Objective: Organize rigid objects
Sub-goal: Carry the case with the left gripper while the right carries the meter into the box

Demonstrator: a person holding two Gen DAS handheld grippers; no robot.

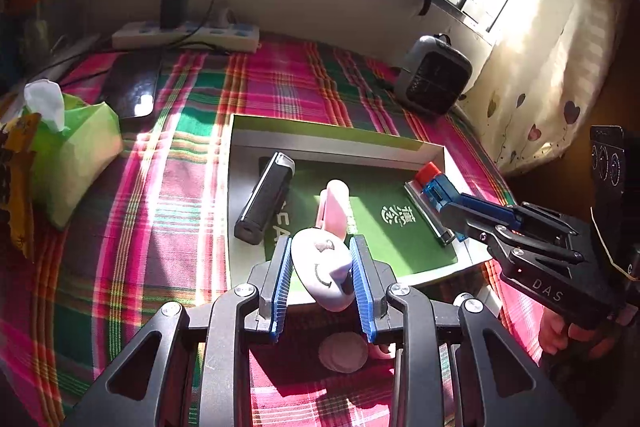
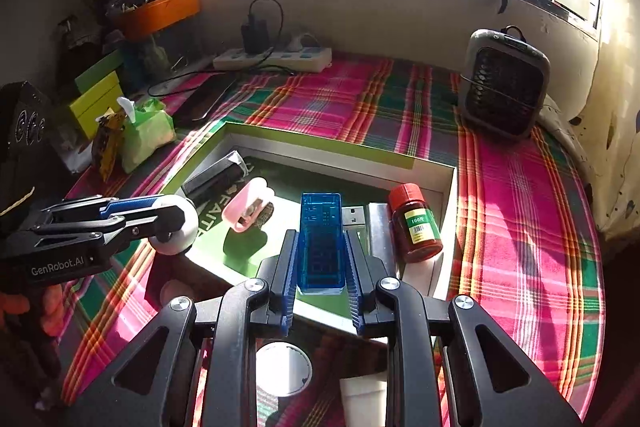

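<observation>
4 items already lie in the shallow box (image 2: 450,183): black case (image 1: 264,201), pink clip (image 1: 334,207), red-capped bottle (image 2: 416,225), silver bar (image 2: 380,231). 2 remain in hand; pale discs sit loose on the plaid desk.

Left gripper (image 1: 322,277) jaws clasp a white oval piece (image 1: 320,273) at the box's near edge; right gripper (image 2: 322,263) jaws clenched on a blue USB tester (image 2: 322,239), over the box floor.

Right gripper (image 2: 322,263) clamped on blue USB tester (image 2: 320,227) above green-rimmed box (image 2: 320,141)

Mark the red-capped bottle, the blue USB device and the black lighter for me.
red-capped bottle (image 2: 416,227), right wrist view, on its label.
blue USB device (image 2: 320,239), right wrist view, mid-body.
black lighter (image 1: 264,203), left wrist view, mid-body.
</observation>
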